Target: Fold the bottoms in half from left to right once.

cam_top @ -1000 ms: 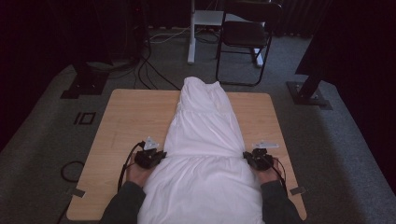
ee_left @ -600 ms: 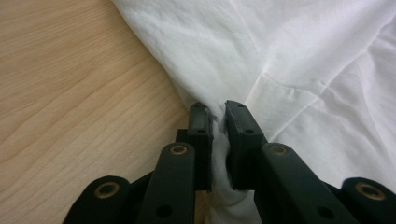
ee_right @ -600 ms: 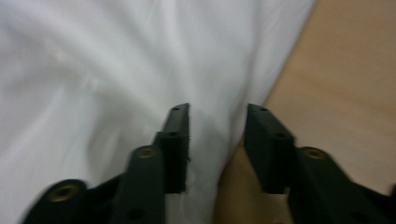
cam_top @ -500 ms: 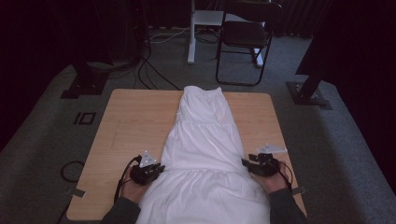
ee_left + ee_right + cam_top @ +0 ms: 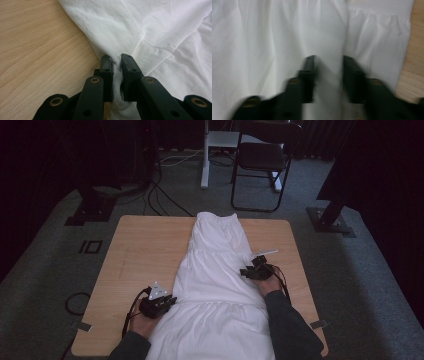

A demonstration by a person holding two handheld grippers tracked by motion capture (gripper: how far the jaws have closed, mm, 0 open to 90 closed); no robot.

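- Beyond the desk's far edge, at the top centre of the high view, a black folding chair stands beside a white post; cables trail over the grey carpet, and dark stand bases sit at upper left and at right. Nothing lies between your grippers and the cloth.
- The desk is pale wood, bare at left; the room behind is dark.
- The white garment runs down the middle of the desk, its gathered waistband at the far end and its wide end hanging over the near edge.
- Your left gripper sits at lower left of the garment, jaws narrow and pinching a fold of its edge.
- Your right gripper now rests further up the frame than a second ago, at the garment's right edge. Its jaws have just been closing, with cloth between them; the blur keeps you from telling whether they grip.
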